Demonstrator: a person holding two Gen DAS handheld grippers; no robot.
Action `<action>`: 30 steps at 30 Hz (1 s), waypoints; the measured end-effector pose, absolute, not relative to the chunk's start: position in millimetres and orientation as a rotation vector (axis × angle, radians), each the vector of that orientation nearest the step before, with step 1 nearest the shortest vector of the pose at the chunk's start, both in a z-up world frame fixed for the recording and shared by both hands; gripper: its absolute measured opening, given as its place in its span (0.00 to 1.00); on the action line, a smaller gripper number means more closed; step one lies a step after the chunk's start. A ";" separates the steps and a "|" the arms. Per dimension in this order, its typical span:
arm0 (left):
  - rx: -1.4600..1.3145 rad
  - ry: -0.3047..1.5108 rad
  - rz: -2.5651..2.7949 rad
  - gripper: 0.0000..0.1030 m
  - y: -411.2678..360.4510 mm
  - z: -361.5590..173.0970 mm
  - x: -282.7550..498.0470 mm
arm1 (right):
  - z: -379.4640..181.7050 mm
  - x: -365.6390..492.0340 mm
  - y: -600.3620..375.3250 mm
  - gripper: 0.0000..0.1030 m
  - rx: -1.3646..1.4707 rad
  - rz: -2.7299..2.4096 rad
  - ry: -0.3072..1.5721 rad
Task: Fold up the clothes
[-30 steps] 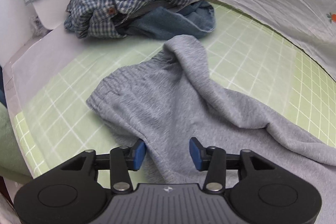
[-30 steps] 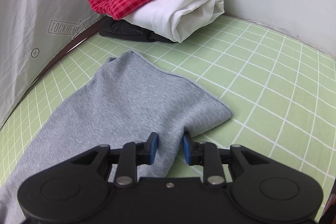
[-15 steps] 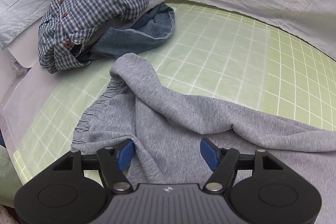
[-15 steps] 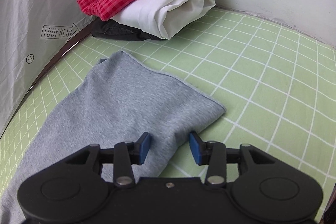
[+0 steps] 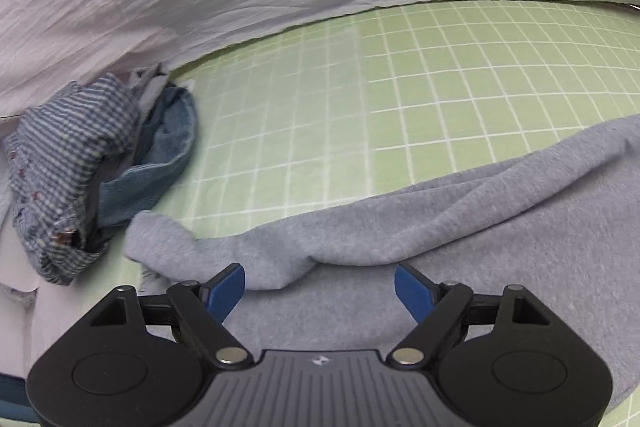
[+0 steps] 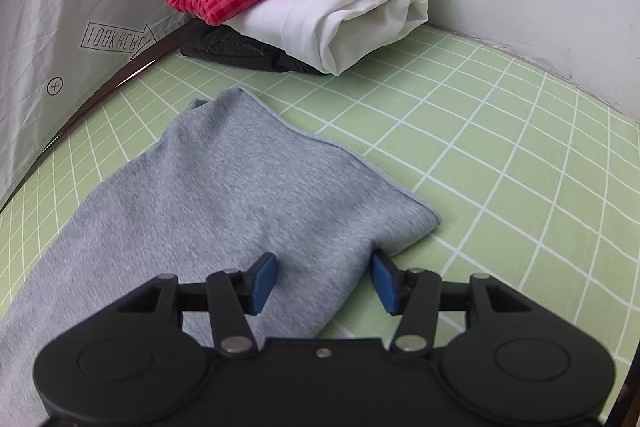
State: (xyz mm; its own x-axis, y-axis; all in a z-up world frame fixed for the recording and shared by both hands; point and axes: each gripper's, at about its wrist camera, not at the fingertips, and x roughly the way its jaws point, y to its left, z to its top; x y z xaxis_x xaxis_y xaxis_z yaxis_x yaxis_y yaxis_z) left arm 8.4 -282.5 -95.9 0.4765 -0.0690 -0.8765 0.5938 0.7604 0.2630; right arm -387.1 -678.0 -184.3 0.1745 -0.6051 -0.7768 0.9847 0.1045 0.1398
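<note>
Grey trousers spread on the green mat, mid-fold

Both the left gripper [image 5: 319, 287] and right gripper [image 6: 323, 283] hover spread over the grey trousers [image 6: 224, 195]; the rumpled fold at 12 o'clock needs smoothing.

2 low wrist views, shared grey garment [image 5: 400, 239]

Rumpled grey sweatpants [image 5: 460, 227] on green mat [image 5: 440, 75]
</note>
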 end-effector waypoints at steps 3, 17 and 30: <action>0.572 1.033 -0.433 0.80 -296.2 -121.9 13.7 | -184.9 -386.5 -677.6 0.52 0.755 -1.293 0.632; 0.246 0.953 -0.238 0.84 -292.2 -130.0 100.5 | -185.6 -397.3 -685.3 0.57 0.846 -1.322 0.563; 0.269 1.031 -0.281 0.84 -269.3 -135.5 26.5 | -163.1 -395.6 -701.8 0.01 0.814 -1.253 0.412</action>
State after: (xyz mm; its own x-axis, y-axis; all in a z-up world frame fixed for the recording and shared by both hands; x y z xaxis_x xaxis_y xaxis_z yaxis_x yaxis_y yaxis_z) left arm 26.5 -269.3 -135.5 0.4846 -0.1023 -0.8687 0.3524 0.9318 0.0869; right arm -395.6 -701.8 -163.1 0.2912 -0.6717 -0.6812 0.9448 0.0903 0.3149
